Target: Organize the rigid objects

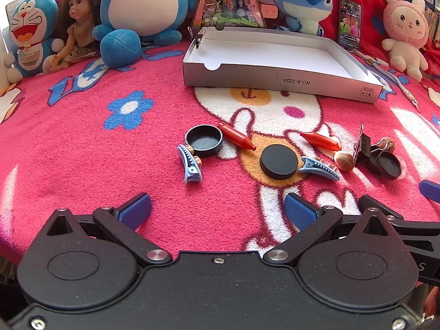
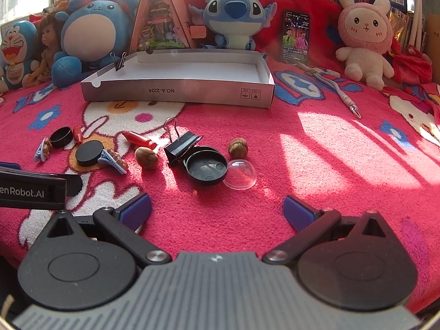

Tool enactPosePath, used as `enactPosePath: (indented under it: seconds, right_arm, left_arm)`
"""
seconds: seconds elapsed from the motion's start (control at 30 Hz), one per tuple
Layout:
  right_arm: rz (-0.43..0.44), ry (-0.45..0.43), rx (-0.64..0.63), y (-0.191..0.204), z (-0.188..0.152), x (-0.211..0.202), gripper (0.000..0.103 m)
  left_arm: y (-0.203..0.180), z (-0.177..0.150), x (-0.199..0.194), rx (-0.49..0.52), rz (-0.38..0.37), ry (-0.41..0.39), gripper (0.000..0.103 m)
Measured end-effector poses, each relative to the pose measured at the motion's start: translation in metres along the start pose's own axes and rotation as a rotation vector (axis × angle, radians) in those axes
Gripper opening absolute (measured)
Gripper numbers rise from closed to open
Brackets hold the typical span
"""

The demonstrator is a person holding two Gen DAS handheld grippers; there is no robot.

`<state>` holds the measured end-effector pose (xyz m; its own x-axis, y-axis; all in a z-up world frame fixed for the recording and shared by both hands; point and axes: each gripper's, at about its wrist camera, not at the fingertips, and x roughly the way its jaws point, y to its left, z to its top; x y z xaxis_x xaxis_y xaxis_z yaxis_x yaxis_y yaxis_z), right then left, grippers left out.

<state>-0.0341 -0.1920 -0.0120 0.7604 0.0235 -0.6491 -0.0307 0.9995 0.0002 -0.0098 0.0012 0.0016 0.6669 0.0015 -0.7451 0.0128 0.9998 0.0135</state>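
Pink blanket [image 1: 82, 151] carried every loose piece, and the white box [image 1: 264, 52] lay well beyond them, holding nothing but a clip on its rim. The left tool [image 1: 217, 206] hovered with its blue pads spread wide and nothing between them. Ahead of it and slightly left lay a blue hair clip [image 1: 189, 165] touching an upturned black cap [image 1: 204, 140]; just right of that sat a red cone [image 1: 236, 135], then a flat black disc [image 1: 279, 161] straight ahead, beside a second hair clip [image 1: 319, 166]. The right tool [image 2: 217, 206], likewise spread and holding nothing, faced a walnut [image 2: 146, 157] to its left, a black binder clip [image 2: 181, 144], a black lid [image 2: 206, 170] dead ahead, and a clear dome [image 2: 242, 174] touching that lid. All looked light and stiff. The disc and lids would likely take a pinch across their rims; the smooth dome seemed slippery and the cones apt to roll.
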Motion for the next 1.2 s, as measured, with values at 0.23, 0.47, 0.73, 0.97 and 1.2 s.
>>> enactPosePath:
  seconds: [0.23,0.47,0.73,0.97,1.2]
  right_arm:
    - [-0.013,-0.011,0.011,0.001,-0.002,0.0,0.103]
    - [0.038,-0.032,0.096,-0.009,0.002,-0.011,0.098]
    - [0.019,-0.114,0.042,-0.009,0.004,-0.022,0.068]
    - [0.012,-0.13,-0.02,-0.002,0.01,-0.019,0.058]
    - [0.01,-0.116,-0.021,0.003,0.011,-0.013,0.046]
  left_arm:
    - [0.001,-0.017,-0.004,-0.009,0.012,-0.126,0.103]
    - [0.014,-0.012,-0.013,-0.046,-0.013,-0.149,0.077]
    - [0.032,-0.002,-0.021,-0.066,0.009,-0.21,0.047]
    - [0.031,0.002,-0.012,-0.053,-0.055,-0.181,0.027]
    - [0.036,0.004,-0.004,-0.087,-0.055,-0.156,0.013]
